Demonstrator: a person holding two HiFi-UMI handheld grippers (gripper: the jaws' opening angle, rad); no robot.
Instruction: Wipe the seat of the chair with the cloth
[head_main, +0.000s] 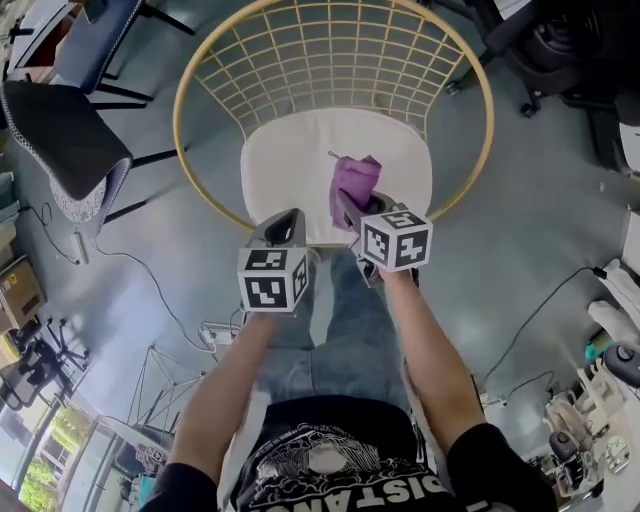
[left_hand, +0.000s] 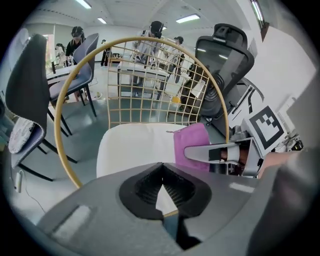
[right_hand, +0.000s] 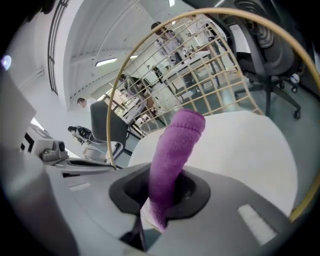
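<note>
Left gripper (left_hand: 162, 192): jaws together, holding nothing, positioned over the front edge of the white seat (head_main: 290, 170). Right gripper (right_hand: 160, 200): jaws clamped on the purple cloth (right_hand: 175, 145), which lies right of seat centre. Judgement: wiping stage. The next move calls for pressing the cloth flat and sweeping toward the wire backrest (head_main: 330, 50).

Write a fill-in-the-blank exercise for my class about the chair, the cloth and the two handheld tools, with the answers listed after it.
The right tool is shut on a ____ cloth.
The left tool holds ____ between its jaws.
The seat cushion of the wire-backed chair is ____ in colour.
Missing words: purple; nothing; white.
</note>
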